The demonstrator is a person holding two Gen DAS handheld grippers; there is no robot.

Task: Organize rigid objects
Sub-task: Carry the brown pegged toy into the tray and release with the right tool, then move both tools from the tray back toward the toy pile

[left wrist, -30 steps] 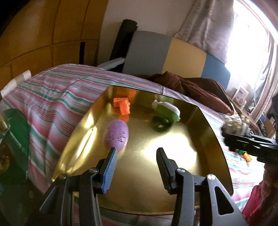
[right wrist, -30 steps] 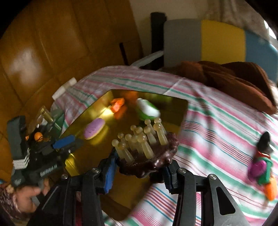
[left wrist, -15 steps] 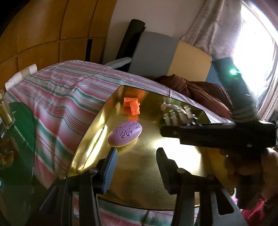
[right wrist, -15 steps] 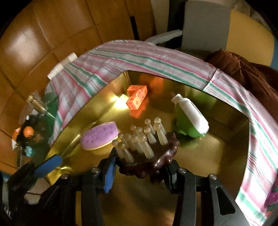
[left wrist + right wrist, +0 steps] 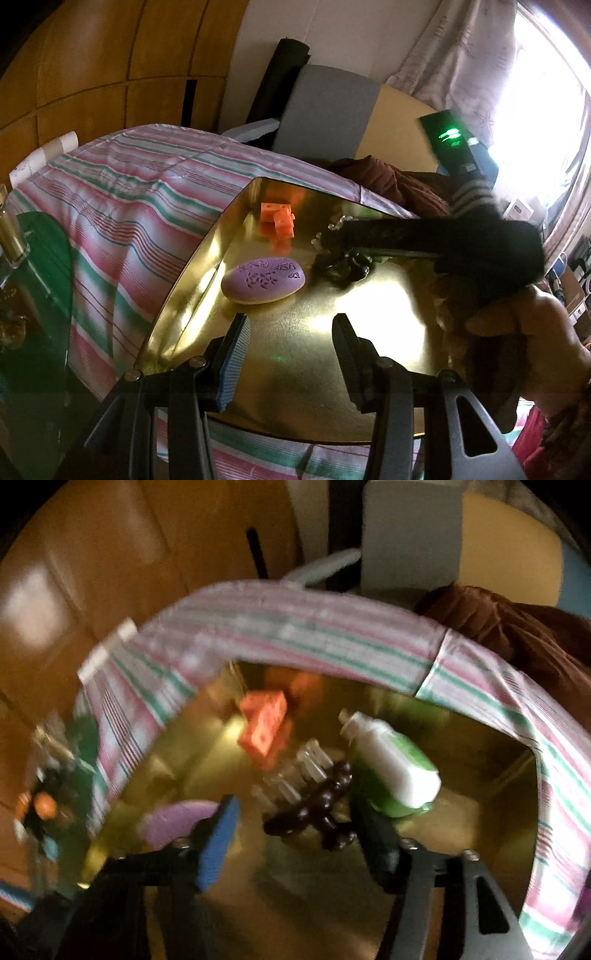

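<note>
Dark brown knobbly brush with pale translucent pegs [image 5: 317, 805] lying on its side on the shiny gold metal tray [image 5: 280, 373], loose between the spread fingers of the right tool [image 5: 299, 834], which are parted wide and clamped on nothing. Probably just set down there to join the other hard items gathered in one place (the tray rests on a pink-and-green striped bedspread [image 5: 122, 206]). Left tool [image 5: 290, 354] likewise parted and empty, hovering over the tray's near edge, out of the way of the drop.

Just beside the brush: a white-and-green plastic bottle [image 5: 395, 768] on its right, nearly touching; an orange studded toy block [image 5: 264, 723] beyond it; a flat lilac oval soap with cut-out patterns [image 5: 264, 280] to its left. Crowded spot, so pulling the right tool back risks nudging bottle or brush. Brown crumpled blanket [image 5: 517, 631] and grey-and-yellow headboard [image 5: 332, 107] further off, clear of the work.
</note>
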